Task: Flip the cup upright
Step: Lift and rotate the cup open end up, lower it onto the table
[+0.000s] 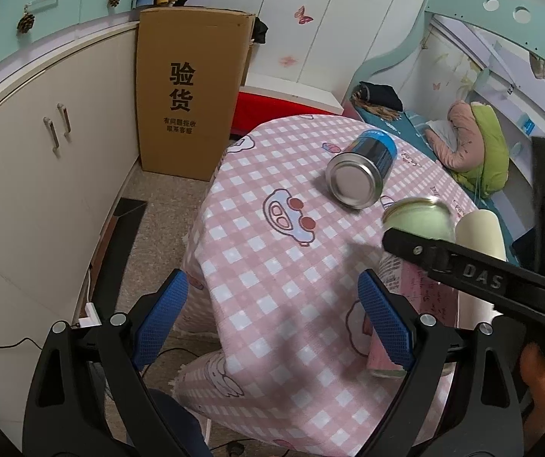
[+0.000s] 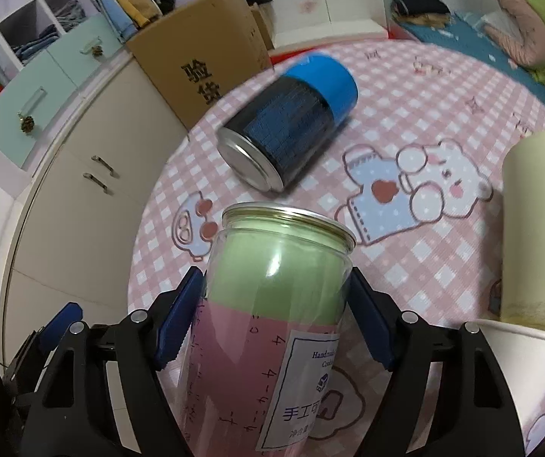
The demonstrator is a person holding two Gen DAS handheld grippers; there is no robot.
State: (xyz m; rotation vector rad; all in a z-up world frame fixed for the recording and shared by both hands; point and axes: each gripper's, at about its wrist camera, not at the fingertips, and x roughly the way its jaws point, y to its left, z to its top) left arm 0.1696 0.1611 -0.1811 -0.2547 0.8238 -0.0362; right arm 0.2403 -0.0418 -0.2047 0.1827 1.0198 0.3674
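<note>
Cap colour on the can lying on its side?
Blue cap on the dark can; clearest in right wrist view.

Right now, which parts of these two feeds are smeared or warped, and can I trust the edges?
Right wrist view: the blue-lidded dark can lying on its side looks motion-smeared; the clear green-and-pink jar in the right gripper is sharper. Left wrist view: mostly crisp, the jar's metal rim slightly blurred. Both views: fisheye bends cabinet edges, dark corner vignetting.

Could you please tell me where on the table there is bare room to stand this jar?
Free: the cloth between the blue can and the near-left table edge. Crowded: the right side, with the cream roll, the white cup and the jar.
</note>
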